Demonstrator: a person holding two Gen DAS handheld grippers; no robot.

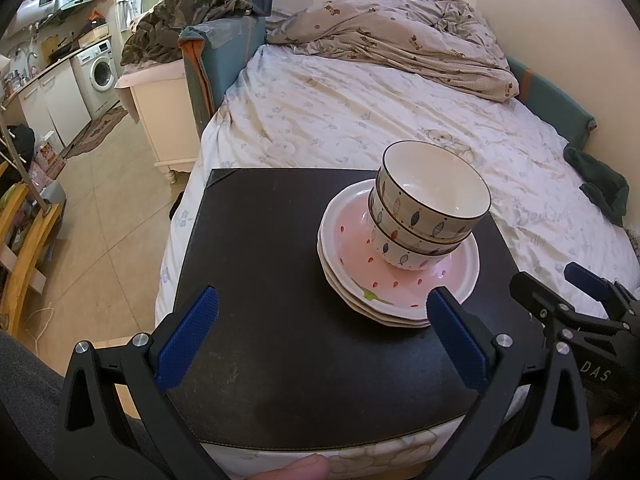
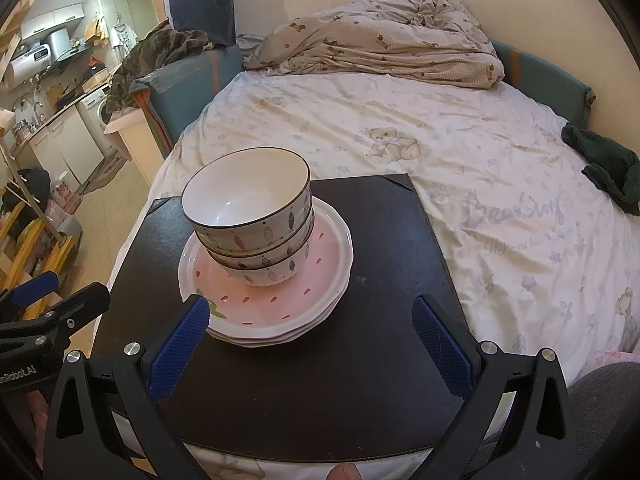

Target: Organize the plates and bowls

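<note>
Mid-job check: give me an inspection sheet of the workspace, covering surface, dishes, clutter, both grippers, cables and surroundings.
Surface: flat black board lying on the bed's white printed sheet.
Job's things: three nested fish-patterned ceramic bowls standing on a stack of pink-centred white plates; the bowls sit off-centre on the top plate.
Clutter: dark green cloth and crumpled beige quilt on the bed, off the board.
Grippers: left gripper open, holding nothing; right gripper open, holding nothing, one finger beside the plates' rim.
Cables: white cord on the floor.
Surroundings: washing machine and kitchen counter at far left.
</note>
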